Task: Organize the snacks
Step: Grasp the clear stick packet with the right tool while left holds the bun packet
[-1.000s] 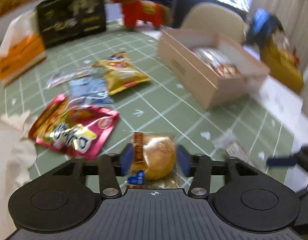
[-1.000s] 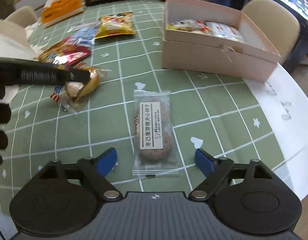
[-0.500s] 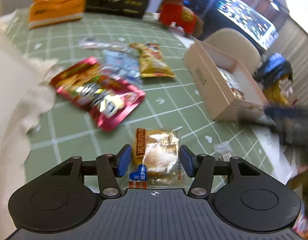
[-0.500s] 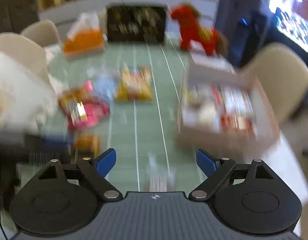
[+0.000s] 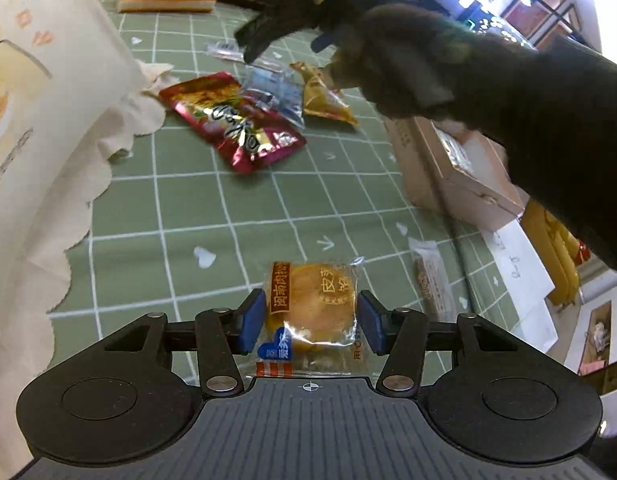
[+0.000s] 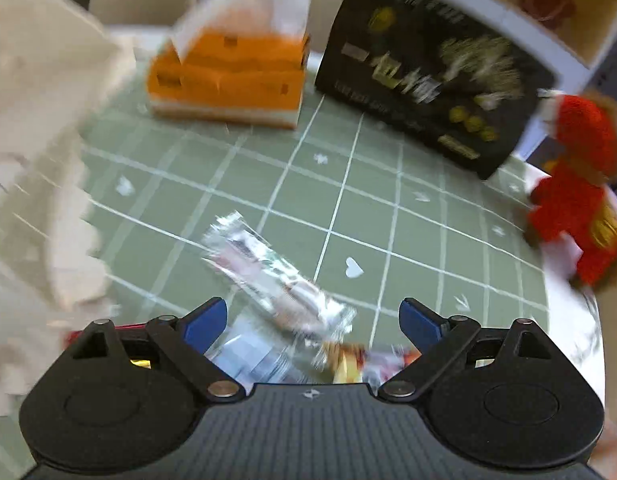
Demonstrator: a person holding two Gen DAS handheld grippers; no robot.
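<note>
My left gripper (image 5: 310, 322) is shut on a wrapped golden pastry (image 5: 314, 304) and holds it over the green grid tablecloth (image 5: 228, 208). A red snack bag (image 5: 236, 124), a clear blue packet (image 5: 272, 88) and a yellow bag (image 5: 324, 98) lie further out. A pink cardboard box (image 5: 452, 168) with snacks inside stands at the right. A clear-wrapped biscuit (image 5: 432, 284) lies right of the pastry. My right gripper (image 6: 312, 320) is open, over a silvery wrapped bar (image 6: 276, 276); its view is blurred. Its arm (image 5: 508, 100) crosses the left wrist view.
An orange tissue box (image 6: 228, 80), a black gift box (image 6: 428, 92) and a red plush toy (image 6: 580, 200) stand at the table's far side. A cream cloth bag (image 5: 40, 160) fills the left. White paper (image 5: 520, 268) lies at the right edge.
My right gripper has swung from the biscuit near the box across the table to the far snack pile. My left gripper still holds the pastry and has turned slightly.
</note>
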